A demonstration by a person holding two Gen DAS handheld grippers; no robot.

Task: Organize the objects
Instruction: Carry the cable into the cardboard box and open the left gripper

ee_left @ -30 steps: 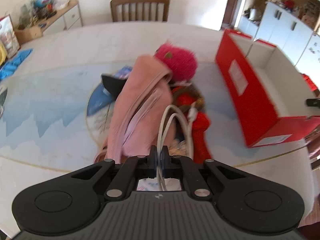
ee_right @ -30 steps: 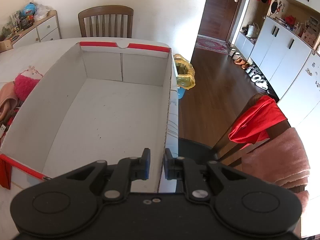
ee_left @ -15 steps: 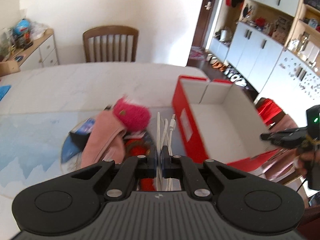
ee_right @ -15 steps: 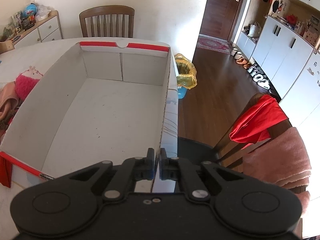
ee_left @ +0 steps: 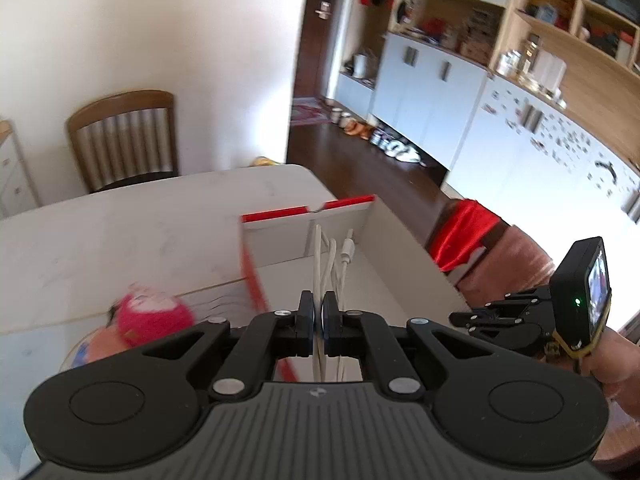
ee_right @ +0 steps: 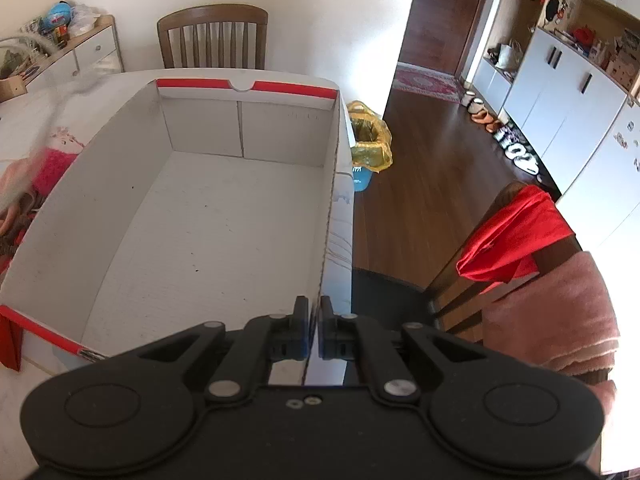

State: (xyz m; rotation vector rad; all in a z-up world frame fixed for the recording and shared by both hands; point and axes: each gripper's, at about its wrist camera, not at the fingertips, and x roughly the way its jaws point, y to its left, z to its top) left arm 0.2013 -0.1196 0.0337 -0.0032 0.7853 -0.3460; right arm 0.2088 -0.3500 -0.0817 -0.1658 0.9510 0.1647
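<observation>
Tabletop (ee_left: 120, 232) scene: left claw (ee_left: 319, 312) clamps cable (ee_left: 320, 256) above box (ee_right: 192, 216); right claw (ee_right: 315, 328) pinches box wall; loose loops could snag.

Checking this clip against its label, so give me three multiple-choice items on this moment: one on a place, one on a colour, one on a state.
1. Where does the white cable hang?
A. over the open box
B. on the chair seat
C. on the floor

2. What colour is the box's rim?
A. blue
B. red
C. green

3. How do the right tongs stand?
A. wide open above the box
B. shut on the plush toy
C. shut on the box's side wall

Answers:
1 A: in the left wrist view the cable, pinched in the left tongs, dangles in front of the box's white inside.
2 B: a red strip runs along the far edge.
3 C: the cardboard wall runs straight in between the closed pads.
</observation>
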